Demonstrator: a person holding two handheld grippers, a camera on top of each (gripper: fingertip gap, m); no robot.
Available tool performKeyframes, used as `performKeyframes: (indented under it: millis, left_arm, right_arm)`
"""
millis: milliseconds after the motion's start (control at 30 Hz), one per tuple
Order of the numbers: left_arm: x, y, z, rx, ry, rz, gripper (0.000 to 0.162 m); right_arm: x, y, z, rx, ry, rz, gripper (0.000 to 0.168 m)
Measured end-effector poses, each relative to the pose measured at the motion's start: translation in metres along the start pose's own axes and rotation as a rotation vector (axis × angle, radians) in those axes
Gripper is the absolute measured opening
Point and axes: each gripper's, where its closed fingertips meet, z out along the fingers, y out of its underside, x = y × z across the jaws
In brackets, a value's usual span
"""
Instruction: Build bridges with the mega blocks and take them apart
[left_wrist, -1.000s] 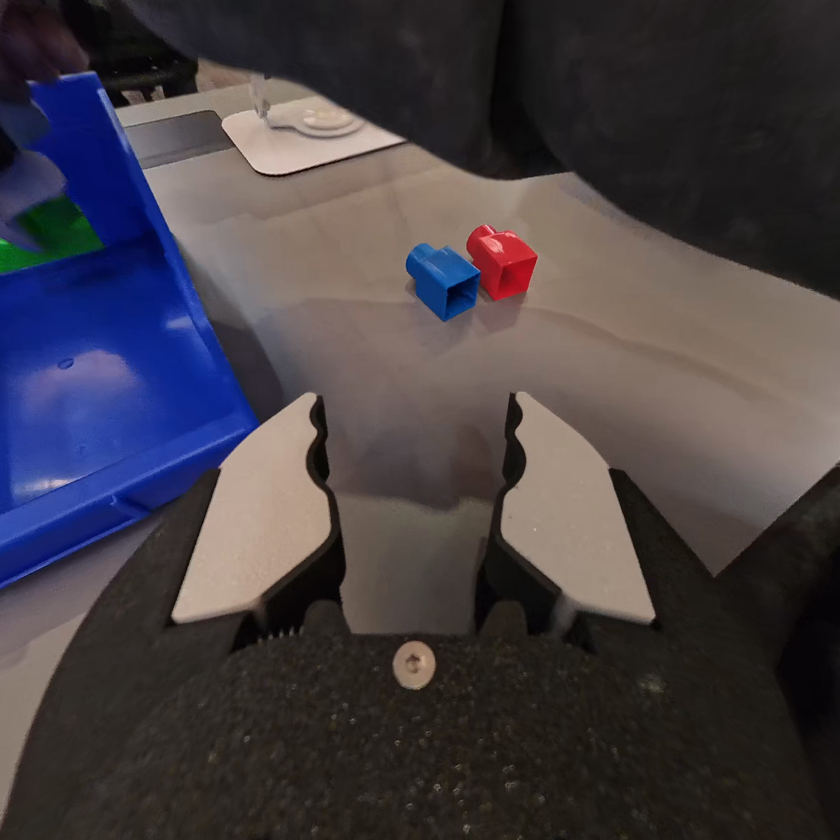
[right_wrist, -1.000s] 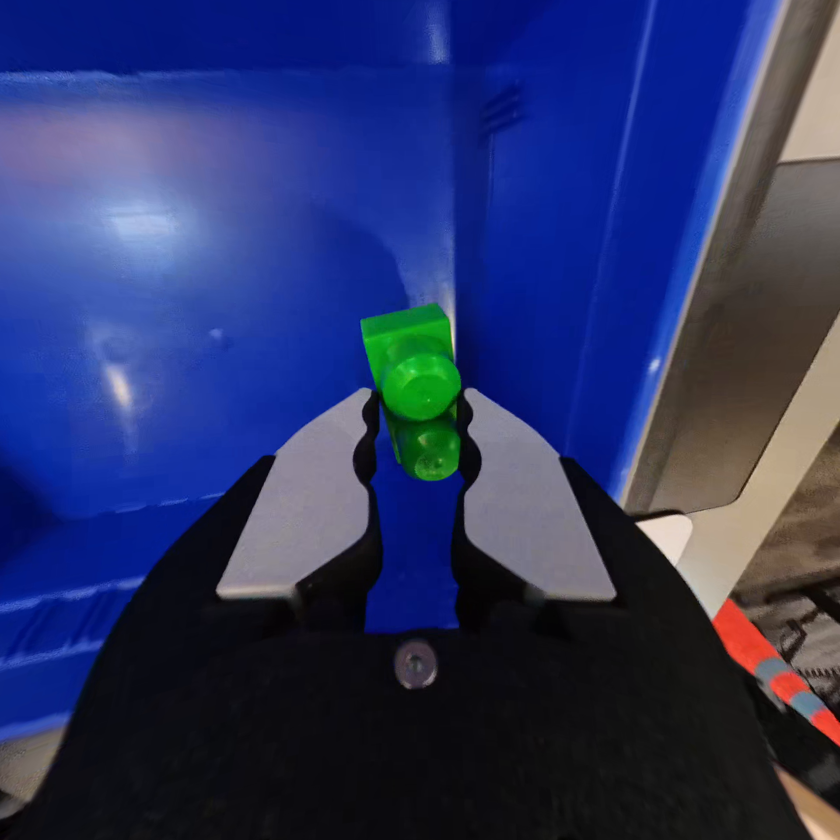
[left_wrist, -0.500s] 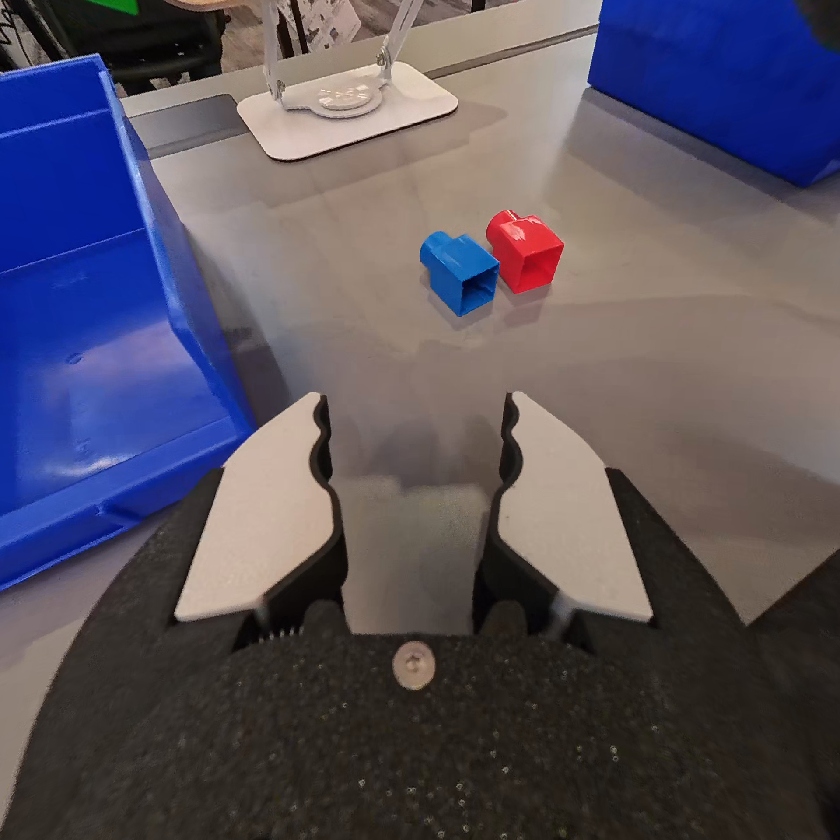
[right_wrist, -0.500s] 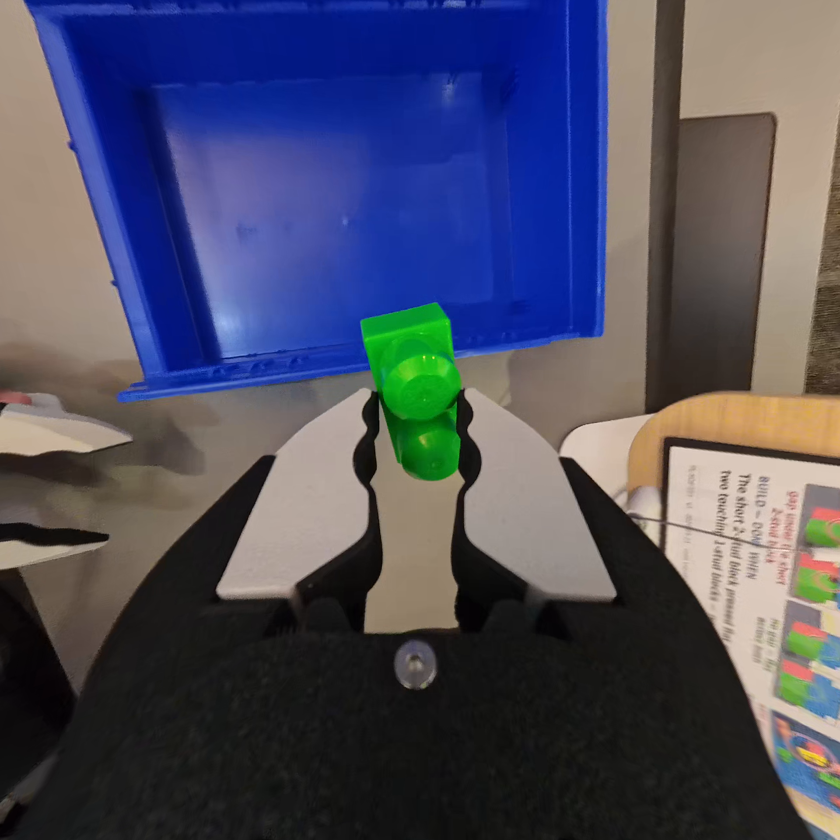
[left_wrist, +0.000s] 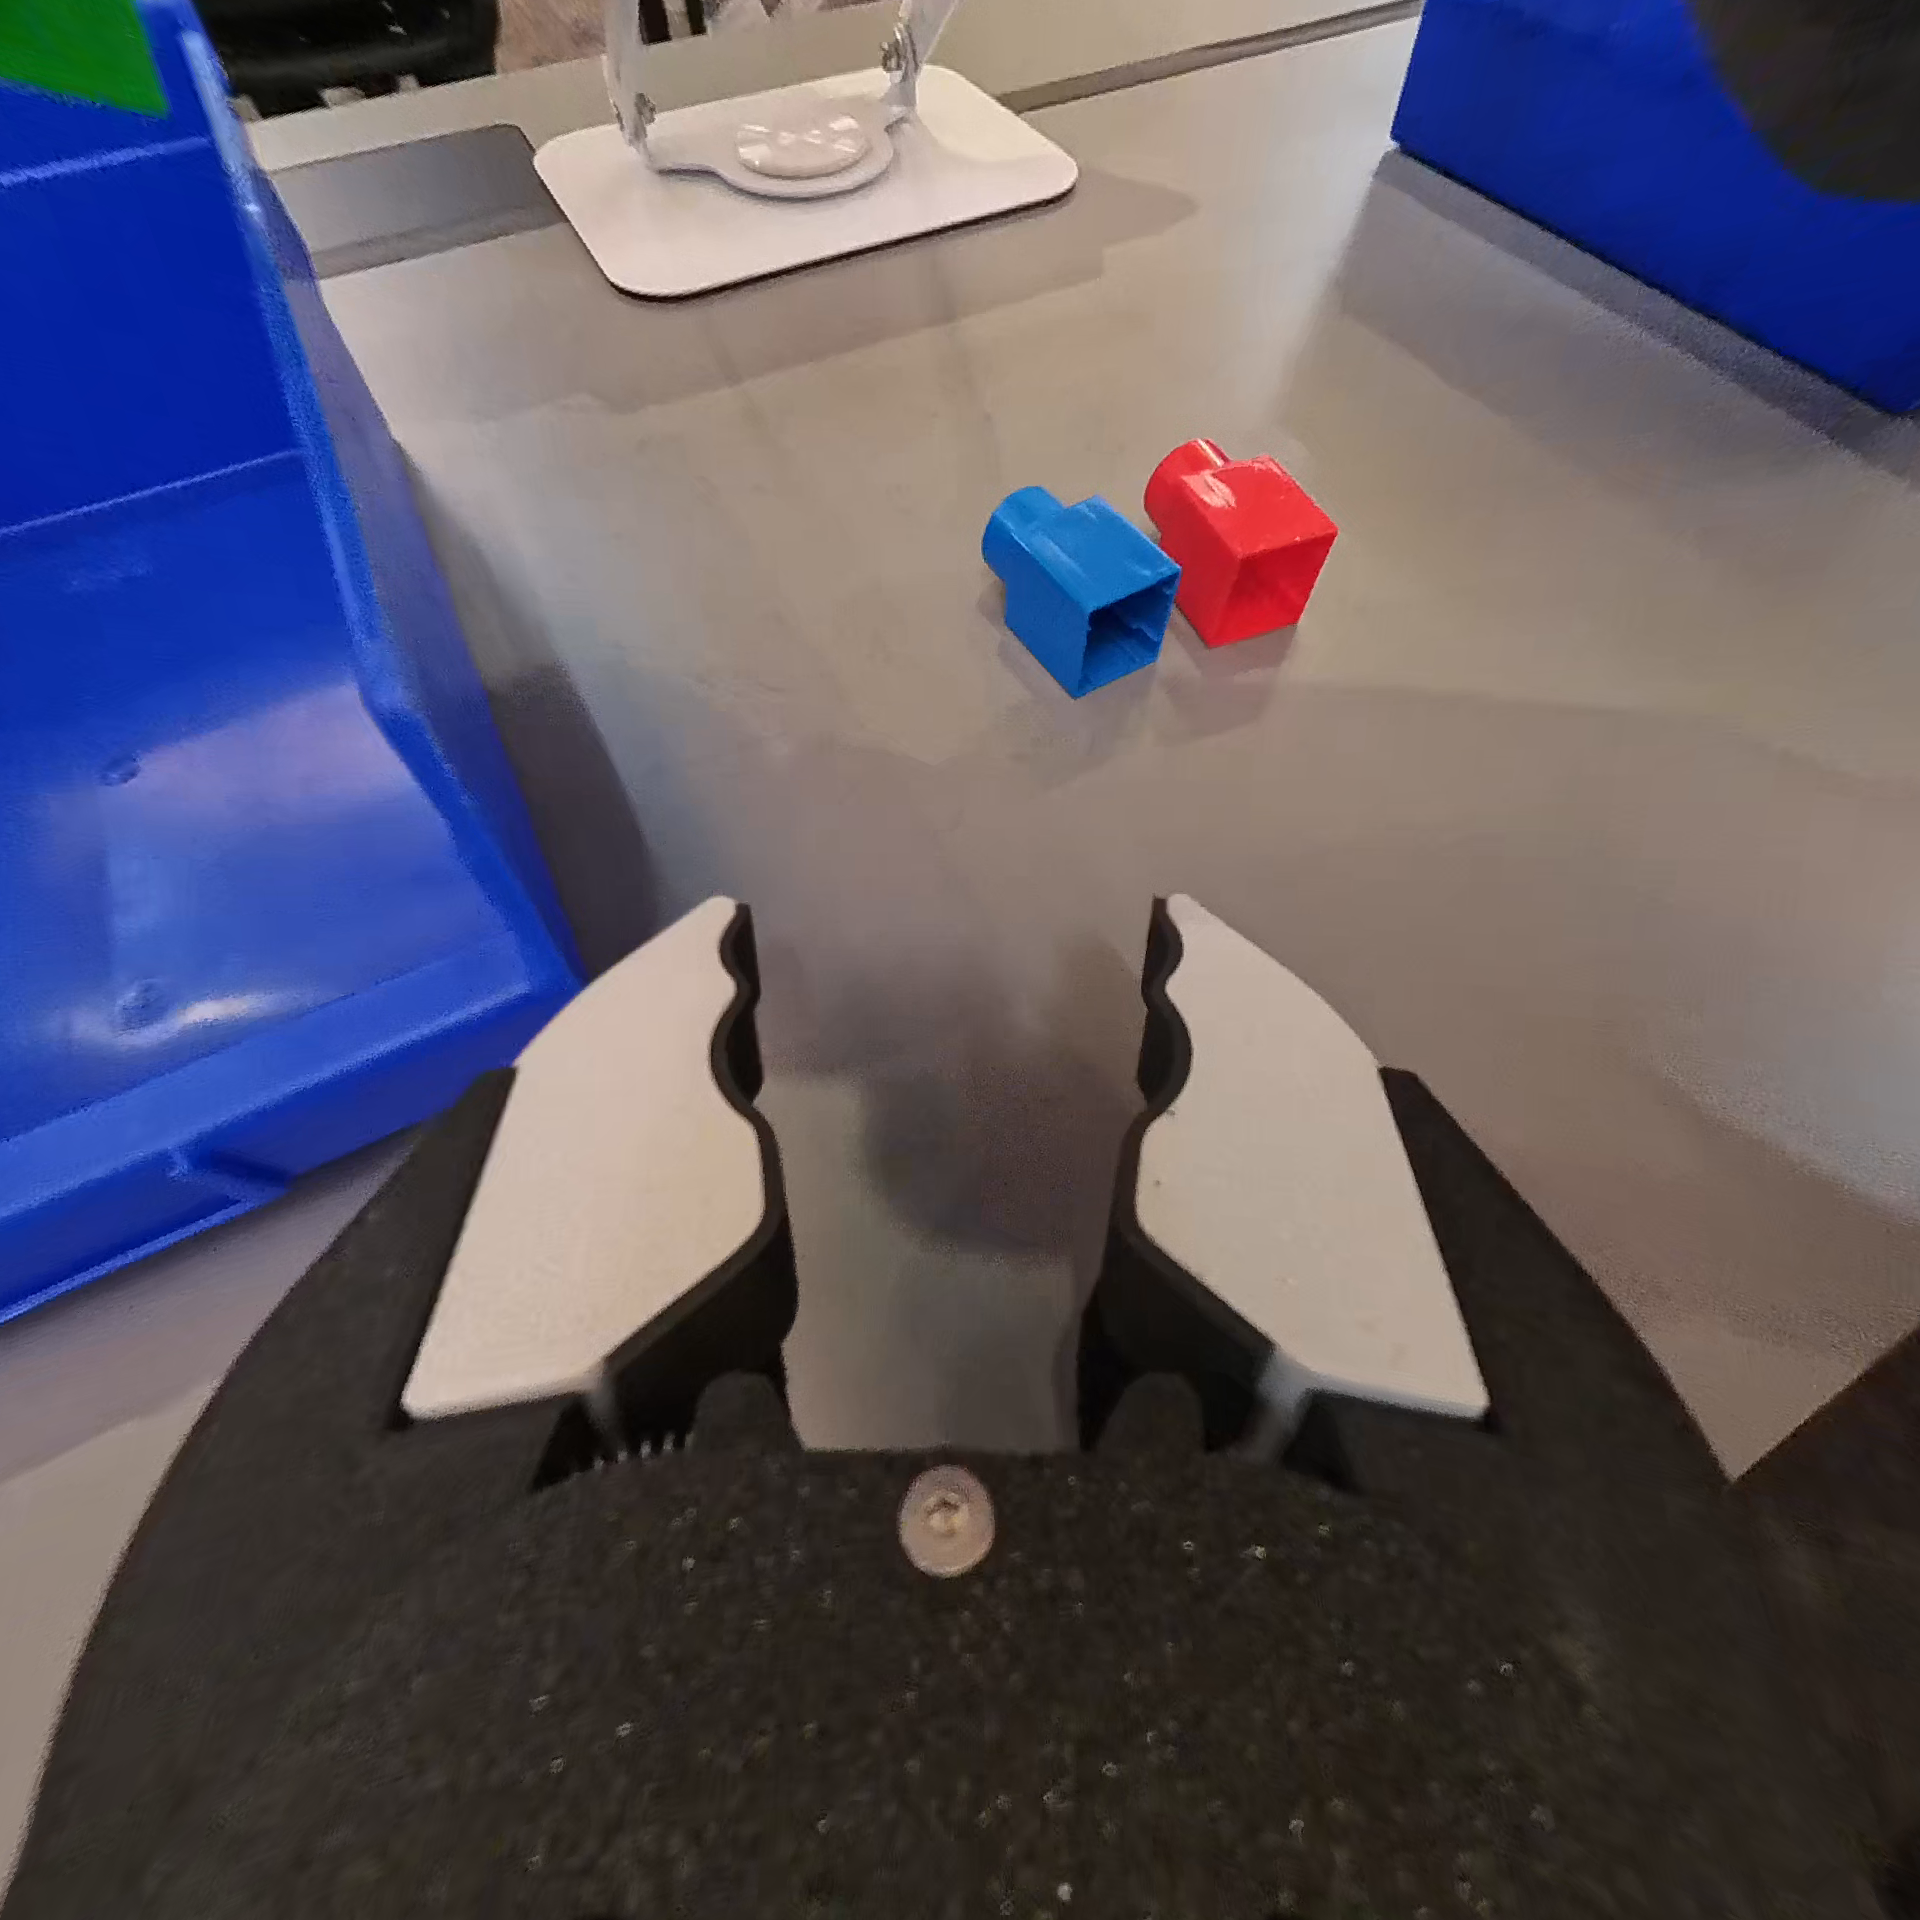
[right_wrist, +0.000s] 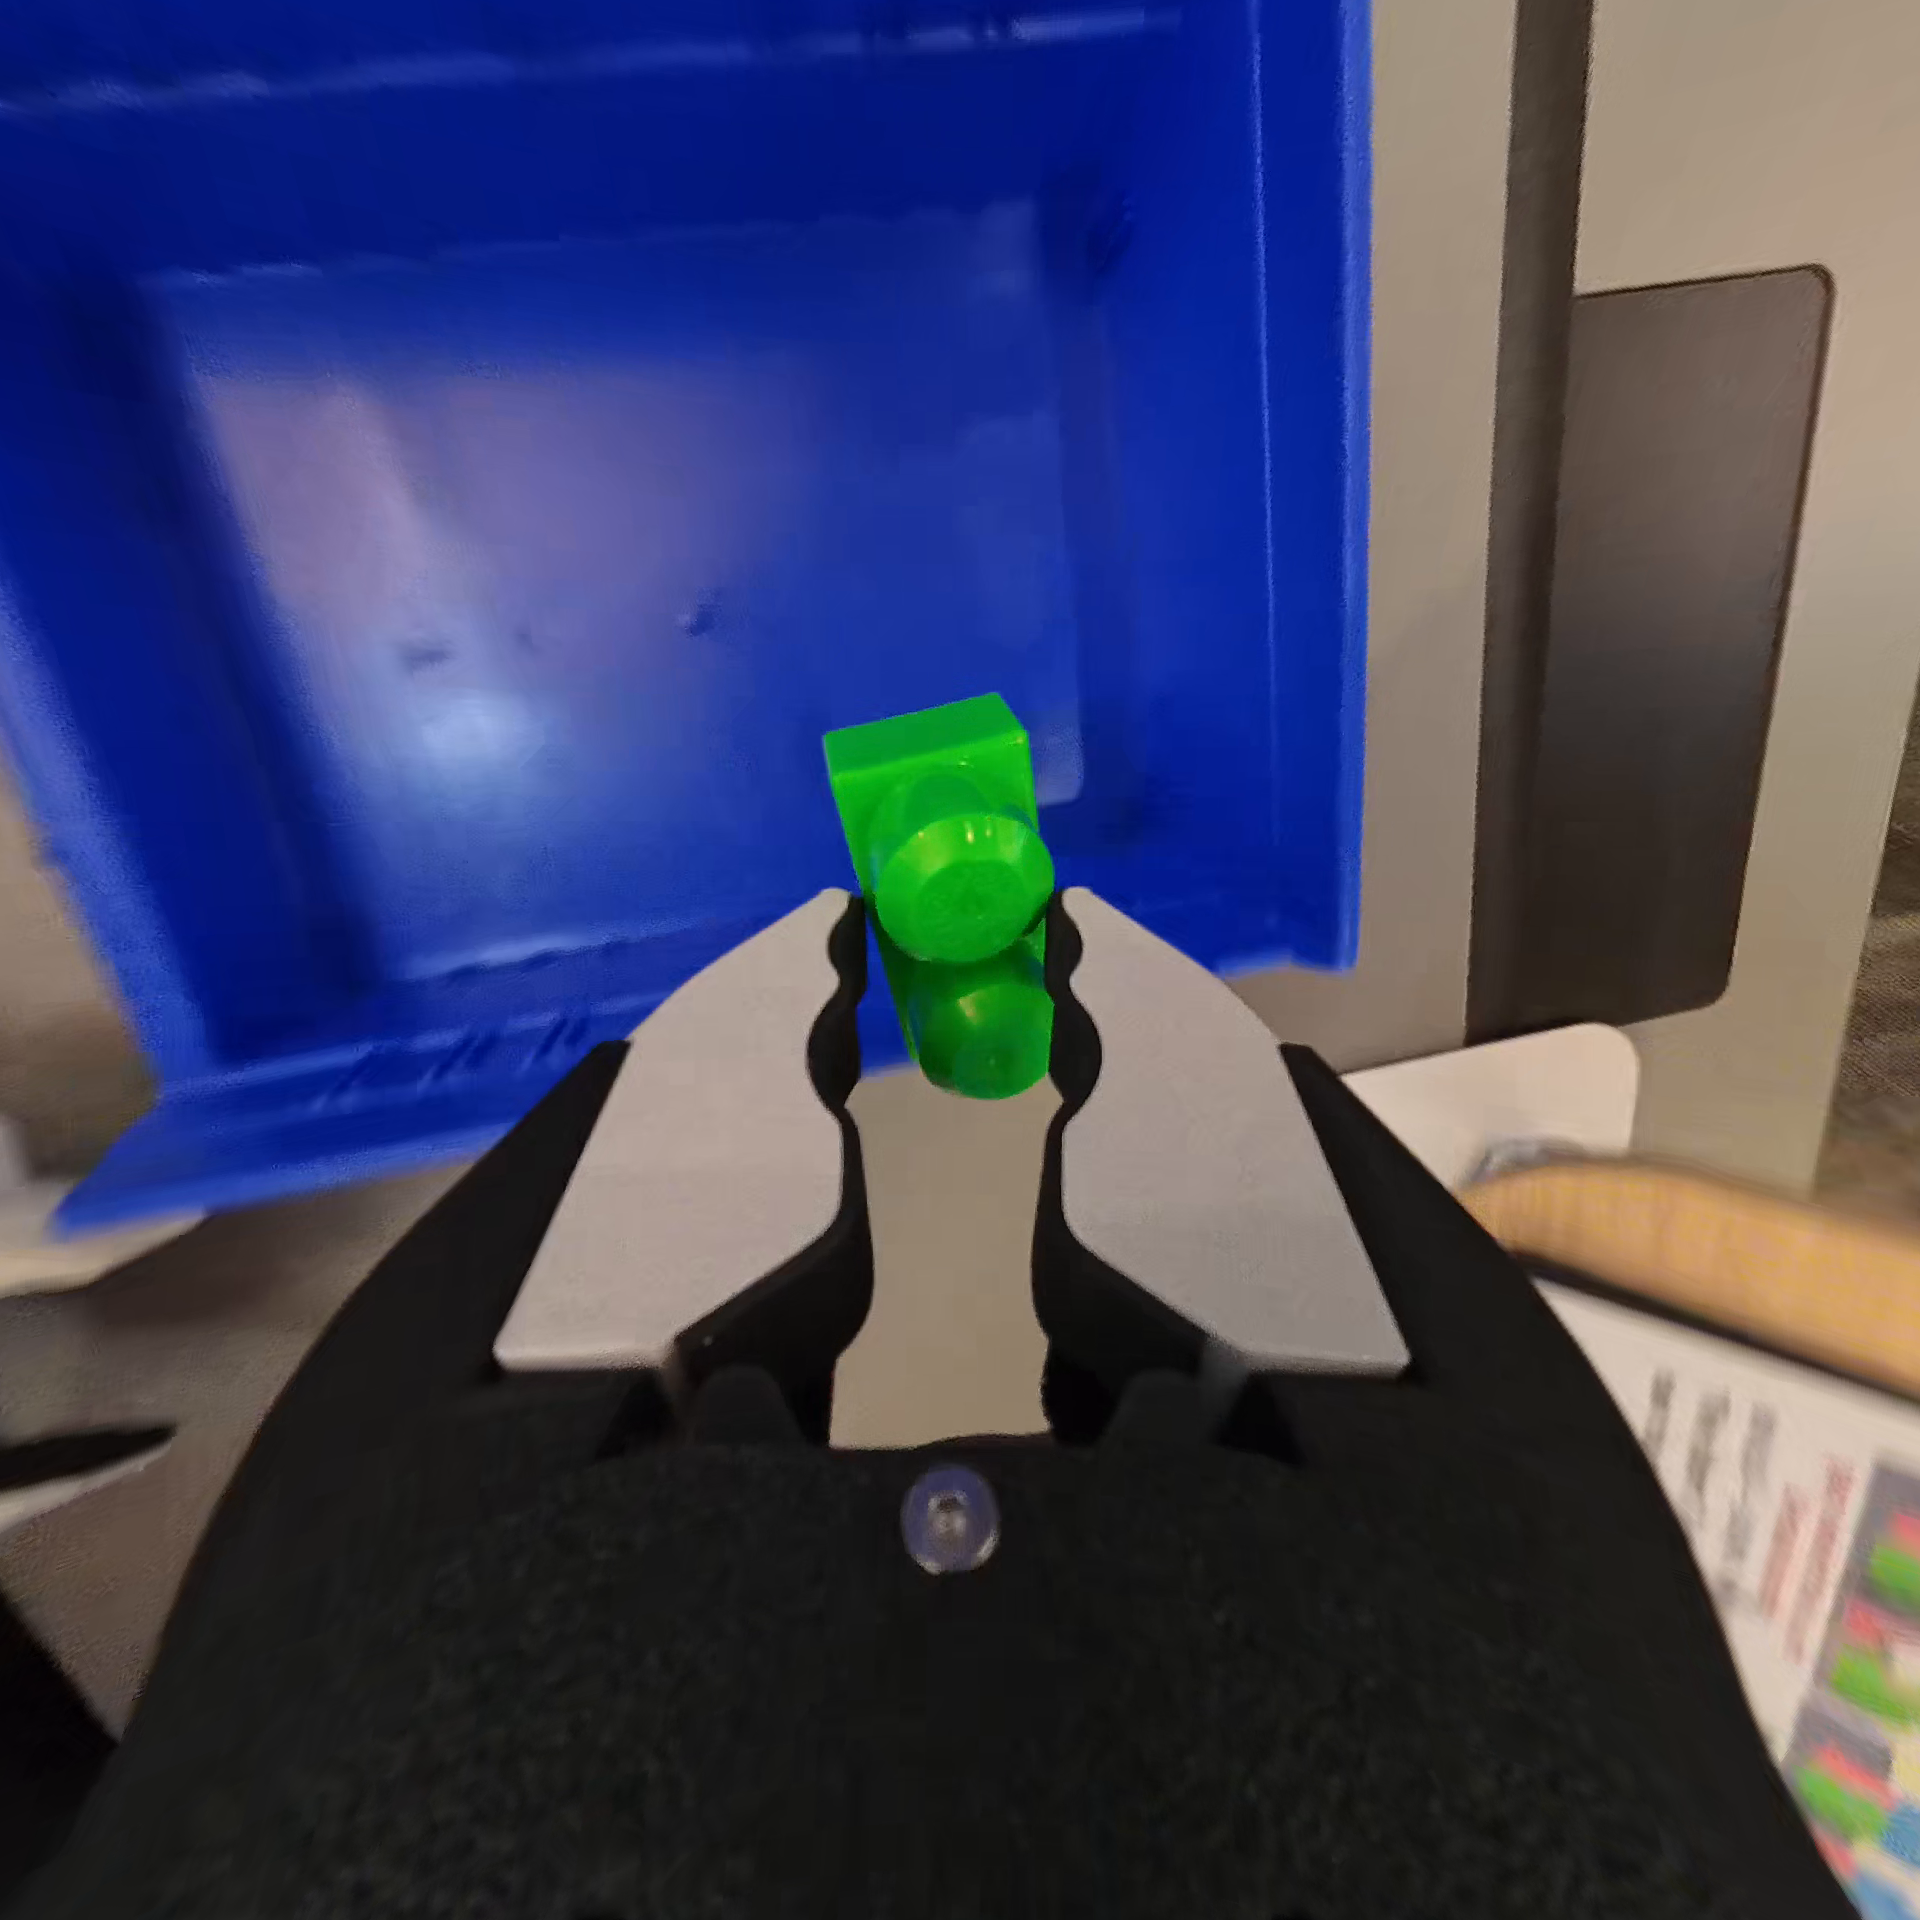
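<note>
A small blue block and a small red block lie on their sides, touching, on the grey table ahead of my left gripper. The left gripper is open and empty, low over the table. My right gripper is shut on a green two-stud block, studs facing the camera. It holds the block in the air above the near rim of a blue bin.
The blue bin stands at the left of the left wrist view. A second blue bin is at the far right. A white stand base sits at the back. A printed instruction sheet lies at the right.
My right gripper has lifted the green block out of the blue bin and drawn back over its near rim. The left gripper has moved slightly, staying open. The dark sleeve has left the left wrist view.
</note>
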Motion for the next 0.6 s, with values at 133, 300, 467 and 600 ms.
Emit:
performKeyframes:
  millis: [133,300,467,600]
  left_arm:
    - [0.006,0.002,-0.001,-0.014,0.000,0.034,0.071]
    - [0.006,0.010,-0.003,-0.031,-0.016,0.071,0.071]
    - [0.000,0.013,-0.007,-0.034,0.001,0.027,0.072]
    - [-0.005,0.003,-0.019,0.010,-0.009,-0.005,0.072]
  right_arm:
    - [0.015,-0.010,0.071,-0.212,0.051,-0.036,0.033]
    - [0.026,0.000,0.116,-0.365,0.089,-0.052,0.036]
    - [0.013,-0.021,0.032,-0.072,0.094,-0.056,0.057]
    - [-0.022,0.037,-0.112,0.408,0.133,0.040,0.063]
